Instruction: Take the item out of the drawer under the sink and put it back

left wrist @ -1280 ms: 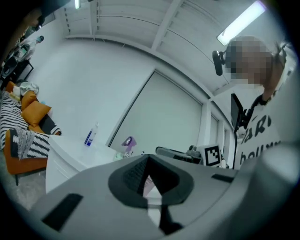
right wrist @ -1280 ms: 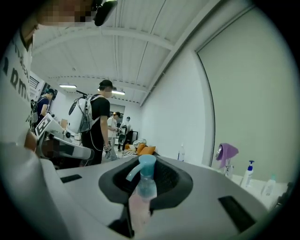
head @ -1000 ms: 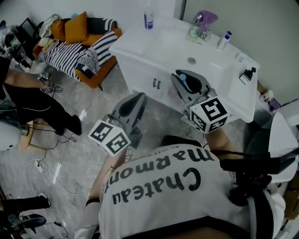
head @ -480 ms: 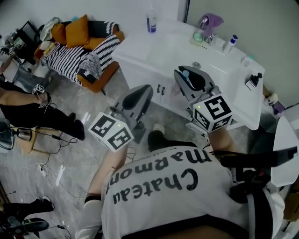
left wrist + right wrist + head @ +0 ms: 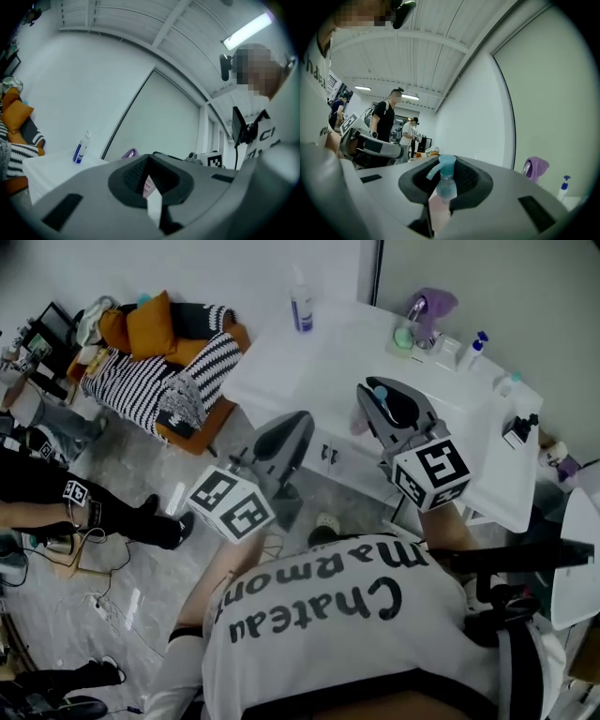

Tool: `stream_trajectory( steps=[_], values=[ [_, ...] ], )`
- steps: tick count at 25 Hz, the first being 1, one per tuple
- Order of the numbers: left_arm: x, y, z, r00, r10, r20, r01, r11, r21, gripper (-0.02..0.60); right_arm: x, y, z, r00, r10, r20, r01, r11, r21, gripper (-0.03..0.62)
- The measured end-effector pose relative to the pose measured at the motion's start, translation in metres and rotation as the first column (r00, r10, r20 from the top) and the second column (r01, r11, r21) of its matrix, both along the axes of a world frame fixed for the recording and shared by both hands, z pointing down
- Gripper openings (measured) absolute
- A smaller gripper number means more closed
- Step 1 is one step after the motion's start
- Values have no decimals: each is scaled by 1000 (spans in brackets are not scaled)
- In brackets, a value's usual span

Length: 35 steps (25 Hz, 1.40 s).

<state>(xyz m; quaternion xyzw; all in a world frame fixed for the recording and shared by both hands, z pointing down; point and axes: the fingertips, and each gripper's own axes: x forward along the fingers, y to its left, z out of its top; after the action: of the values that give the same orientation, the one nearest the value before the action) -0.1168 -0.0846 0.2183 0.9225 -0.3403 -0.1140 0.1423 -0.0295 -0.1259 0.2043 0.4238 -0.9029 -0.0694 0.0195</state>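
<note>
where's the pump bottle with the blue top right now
The pump bottle is clamped between the jaws of the right gripper. In the head view it shows right of centre, against the white vanity.

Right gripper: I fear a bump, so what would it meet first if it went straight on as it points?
Likely the white wall. Past the held pump bottle nothing nearer shows in the right gripper view, though depth is unclear.

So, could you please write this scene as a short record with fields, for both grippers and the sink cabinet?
right gripper: shut on a pink pump bottle with light blue head
left gripper: jaws close together; thin white sliver between them, unclear what
white sink cabinet: ahead of both grippers, front doors look closed
white bottle with blue label: upright on the cabinet's top
</note>
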Motion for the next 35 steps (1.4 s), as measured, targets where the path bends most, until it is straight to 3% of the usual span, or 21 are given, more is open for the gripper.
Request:
stream_trajectory(
  steps=[6, 20, 27, 35],
  values=[
    [10, -54, 4, 999, 30, 29, -30, 999, 15, 8, 10, -49, 0, 999, 40, 4, -40, 999, 2, 69],
    [20, -160, 21, 992, 122, 27, -121, 992, -40, 8, 22, -155, 21, 994, 111, -10, -111, 992, -58, 69],
    [30, -196, 22, 981, 182, 64, -180, 983, -41, 8, 23, -197, 22, 991, 134, 14, -132, 989, -61, 67],
    [36, -221, 37, 980, 174, 96, -172, 985, -30, 8, 39, -218, 27, 980, 197, 32, -194, 978, -81, 67]
  ],
)
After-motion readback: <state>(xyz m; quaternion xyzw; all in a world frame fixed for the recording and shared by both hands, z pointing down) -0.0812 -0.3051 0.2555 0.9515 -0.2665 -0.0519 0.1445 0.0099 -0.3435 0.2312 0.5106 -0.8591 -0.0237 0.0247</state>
